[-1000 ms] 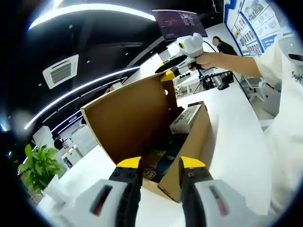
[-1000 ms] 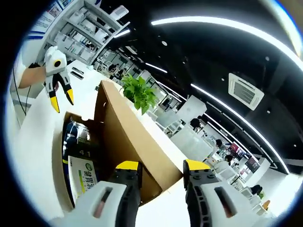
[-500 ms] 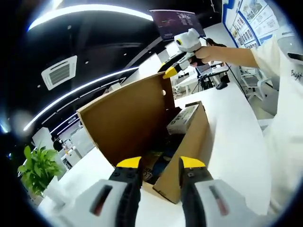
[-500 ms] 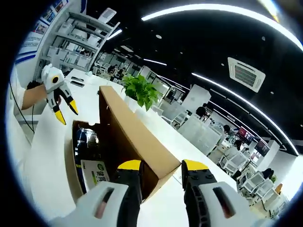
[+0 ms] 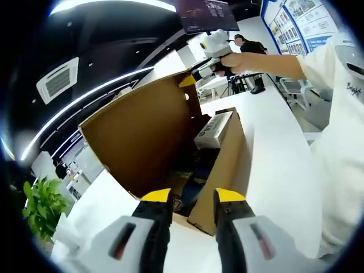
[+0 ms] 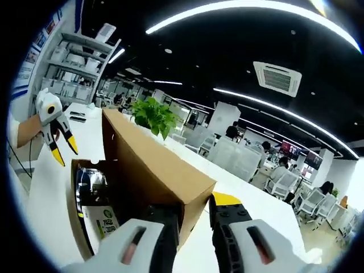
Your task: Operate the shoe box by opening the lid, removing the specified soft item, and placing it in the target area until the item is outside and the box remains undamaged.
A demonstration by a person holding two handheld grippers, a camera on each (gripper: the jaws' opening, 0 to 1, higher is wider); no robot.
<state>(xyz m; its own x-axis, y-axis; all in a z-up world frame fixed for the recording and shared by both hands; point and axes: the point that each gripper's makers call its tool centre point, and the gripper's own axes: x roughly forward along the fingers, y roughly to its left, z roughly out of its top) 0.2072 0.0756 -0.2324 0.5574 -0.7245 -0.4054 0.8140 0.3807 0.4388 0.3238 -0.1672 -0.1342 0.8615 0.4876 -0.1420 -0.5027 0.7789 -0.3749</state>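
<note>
The cardboard shoe box (image 5: 224,165) lies open on the white table, its lid (image 5: 142,136) standing up along the left side. Inside lie a white-and-green carton (image 5: 213,129) and a dark soft item (image 5: 196,187). My left gripper (image 5: 192,196) is open, with the box's near end just beyond its tips. My right gripper (image 5: 190,79) sits at the lid's far top corner. In the right gripper view, the lid (image 6: 153,165) corner runs down between the jaws of my right gripper (image 6: 196,199), hiding the left tip. The carton (image 6: 108,223), the dark item (image 6: 94,182) and my open left gripper (image 6: 57,145) show too.
The white table (image 5: 273,148) stretches to the right of the box. A person's white sleeve (image 5: 335,114) fills the right edge. A green plant (image 6: 151,116) stands behind the lid. Shelves (image 6: 68,57) and desks with seated people lie further off.
The right gripper's jaws have narrowed around the lid's corner. The lid leans a little further back. Both views have shifted with the hands.
</note>
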